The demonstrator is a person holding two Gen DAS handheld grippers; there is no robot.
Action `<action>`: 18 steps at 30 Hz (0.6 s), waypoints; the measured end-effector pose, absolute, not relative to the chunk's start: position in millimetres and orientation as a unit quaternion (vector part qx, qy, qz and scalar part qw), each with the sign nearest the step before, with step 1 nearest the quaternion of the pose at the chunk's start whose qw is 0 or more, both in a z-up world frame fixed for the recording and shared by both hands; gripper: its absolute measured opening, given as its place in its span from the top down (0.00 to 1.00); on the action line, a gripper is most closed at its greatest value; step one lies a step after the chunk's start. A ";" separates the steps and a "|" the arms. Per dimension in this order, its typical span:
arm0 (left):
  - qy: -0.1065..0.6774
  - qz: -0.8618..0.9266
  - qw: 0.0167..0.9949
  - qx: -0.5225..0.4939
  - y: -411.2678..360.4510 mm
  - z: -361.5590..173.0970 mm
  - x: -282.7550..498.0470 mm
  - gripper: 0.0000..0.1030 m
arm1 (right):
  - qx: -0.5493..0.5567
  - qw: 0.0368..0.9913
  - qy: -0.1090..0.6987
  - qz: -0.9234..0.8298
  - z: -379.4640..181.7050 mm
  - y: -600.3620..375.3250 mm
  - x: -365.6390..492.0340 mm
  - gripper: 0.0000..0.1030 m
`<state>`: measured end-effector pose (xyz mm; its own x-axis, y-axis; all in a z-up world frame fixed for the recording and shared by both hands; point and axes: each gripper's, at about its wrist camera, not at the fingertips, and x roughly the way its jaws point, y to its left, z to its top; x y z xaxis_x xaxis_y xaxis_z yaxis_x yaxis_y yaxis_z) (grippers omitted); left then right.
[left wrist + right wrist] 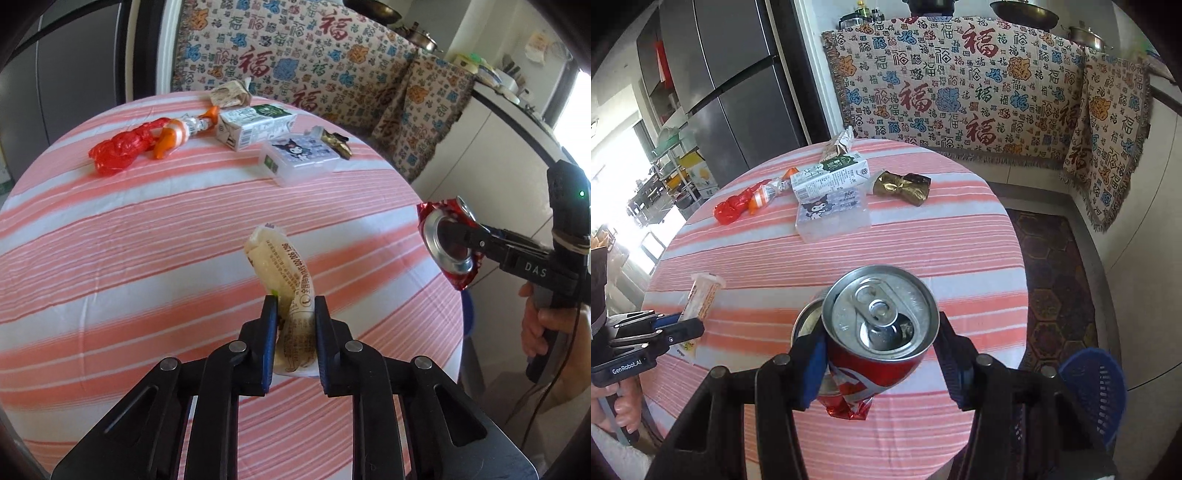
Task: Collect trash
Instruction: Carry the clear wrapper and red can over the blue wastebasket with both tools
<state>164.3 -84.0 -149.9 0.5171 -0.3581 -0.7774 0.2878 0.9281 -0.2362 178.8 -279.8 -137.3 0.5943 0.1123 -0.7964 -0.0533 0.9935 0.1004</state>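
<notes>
My left gripper [295, 306] is shut on a pale printed snack wrapper [280, 266] and holds it above the striped round table [147, 229]. My right gripper [882, 332] is shut on a crushed red soda can [882, 325], held over the table's near right side. The can also shows in the left wrist view [448, 245] past the table's right edge. The wrapper shows in the right wrist view [701, 295] at the left. On the far side lie a red plastic bag [122, 147], an orange wrapper [173, 136], a milk carton [255, 123], a clear tissue pack [299, 157] and a gold wrapper [901, 186].
A blue basket [1097, 391] stands on the floor to the right of the table. A sofa with a patterned cover [960, 92] runs behind the table. A dark fridge [731, 81] stands at the back left. A crumpled paper carton [229, 92] lies at the table's far edge.
</notes>
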 end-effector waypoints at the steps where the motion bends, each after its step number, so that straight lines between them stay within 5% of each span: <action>1: 0.455 -0.186 0.870 -0.037 -86.0 -150.2 163.1 0.83 | 0.034 0.892 0.448 0.046 -137.8 -282.4 175.8 0.48; 18: 0.437 -0.286 0.853 0.004 -222.6 -115.9 152.4 0.84 | 0.055 0.902 0.429 -0.012 -115.4 -391.2 125.8 0.48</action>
<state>152.4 -222.6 -115.9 0.4541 -0.4845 -0.7477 0.4912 0.8363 -0.2436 125.8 -391.2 -115.4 0.6319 0.0250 -0.7747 0.0692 0.9937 0.0885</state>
